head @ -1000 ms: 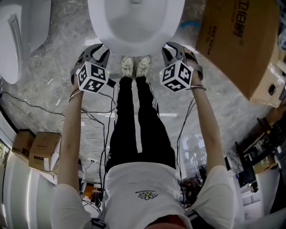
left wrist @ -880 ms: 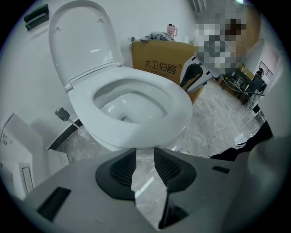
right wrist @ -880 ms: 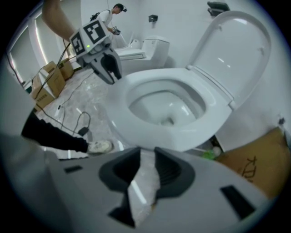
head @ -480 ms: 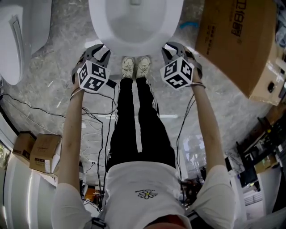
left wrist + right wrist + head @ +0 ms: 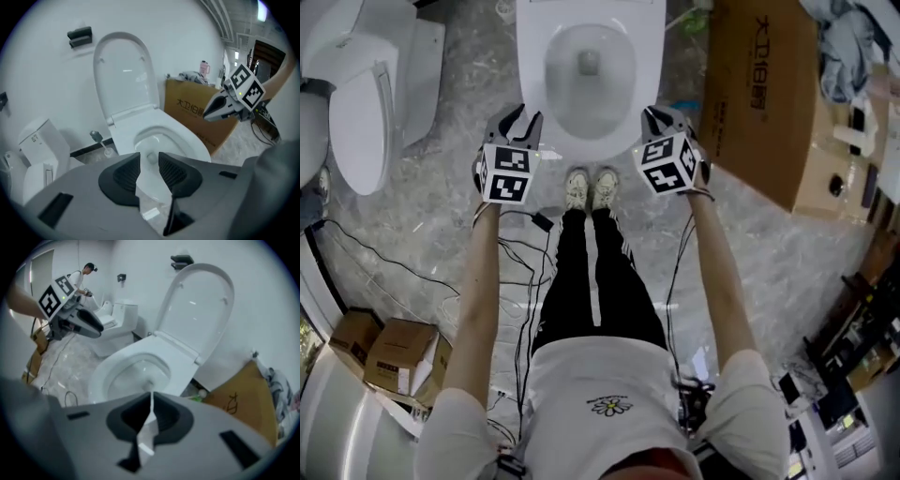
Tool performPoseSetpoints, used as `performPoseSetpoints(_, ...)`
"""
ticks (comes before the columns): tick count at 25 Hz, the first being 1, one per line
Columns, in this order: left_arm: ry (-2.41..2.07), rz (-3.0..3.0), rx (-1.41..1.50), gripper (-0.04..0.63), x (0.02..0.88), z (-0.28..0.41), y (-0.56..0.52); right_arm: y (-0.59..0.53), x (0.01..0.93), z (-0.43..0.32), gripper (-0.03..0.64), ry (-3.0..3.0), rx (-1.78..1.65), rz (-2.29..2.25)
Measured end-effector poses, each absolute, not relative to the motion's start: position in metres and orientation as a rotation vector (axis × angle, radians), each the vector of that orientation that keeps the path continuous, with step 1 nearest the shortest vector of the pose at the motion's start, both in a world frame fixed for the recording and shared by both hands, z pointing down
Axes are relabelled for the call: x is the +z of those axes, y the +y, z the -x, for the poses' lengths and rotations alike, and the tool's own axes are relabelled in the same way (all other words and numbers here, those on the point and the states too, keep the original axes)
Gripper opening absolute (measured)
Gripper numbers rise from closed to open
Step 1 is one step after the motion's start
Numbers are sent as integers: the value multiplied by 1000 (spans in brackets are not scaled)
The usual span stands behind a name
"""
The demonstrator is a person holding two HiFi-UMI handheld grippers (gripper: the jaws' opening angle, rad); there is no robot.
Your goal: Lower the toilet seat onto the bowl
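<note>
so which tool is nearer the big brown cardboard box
Right. The right tool, jaws closing on nothing, is beside the big brown cardboard box, at the right edge of the white toilet bowl; the left tool is across the bowl, farther off.

"大卫" on cardboard box [image 5: 752, 112] (remainder unclear)

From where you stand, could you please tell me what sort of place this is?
Probably a bathroom-fixture storeroom or test area, not a home bathroom: a toilet stands open, a second toilet sits close beside it, and a big box rests on the floor.
</note>
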State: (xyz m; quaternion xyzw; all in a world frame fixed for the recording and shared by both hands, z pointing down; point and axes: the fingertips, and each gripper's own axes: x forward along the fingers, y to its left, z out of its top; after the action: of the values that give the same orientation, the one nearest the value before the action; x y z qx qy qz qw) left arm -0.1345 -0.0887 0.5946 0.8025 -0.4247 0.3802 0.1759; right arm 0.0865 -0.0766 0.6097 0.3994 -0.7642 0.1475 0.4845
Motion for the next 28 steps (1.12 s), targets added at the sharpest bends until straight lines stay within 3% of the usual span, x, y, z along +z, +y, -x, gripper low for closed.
performPoseSetpoints(6, -1447, -2421, 813, 91, 426, 117, -146, -131, 455, -80, 32, -1971, 296, -1284)
performPoseSetpoints(10, -1646, -2428, 572, 28, 306, 113, -136, -132, 328, -78, 31, -2065, 241, -1487)
performPoseSetpoints(15, -1819, -2434, 220, 20, 185, 106, -94, -95, 198, -66, 31, -2187, 84, -1720)
performPoseSetpoints(22, -1916, -2512, -22, 18, 102, 104, -38, -41, 127, -49, 31, -2309, -69, -1859)
performPoseSetpoints(28, -1932, -2526, -100, 20, 101, 100, -25, -16, 128, -49, 31, -2357, -60, -1898)
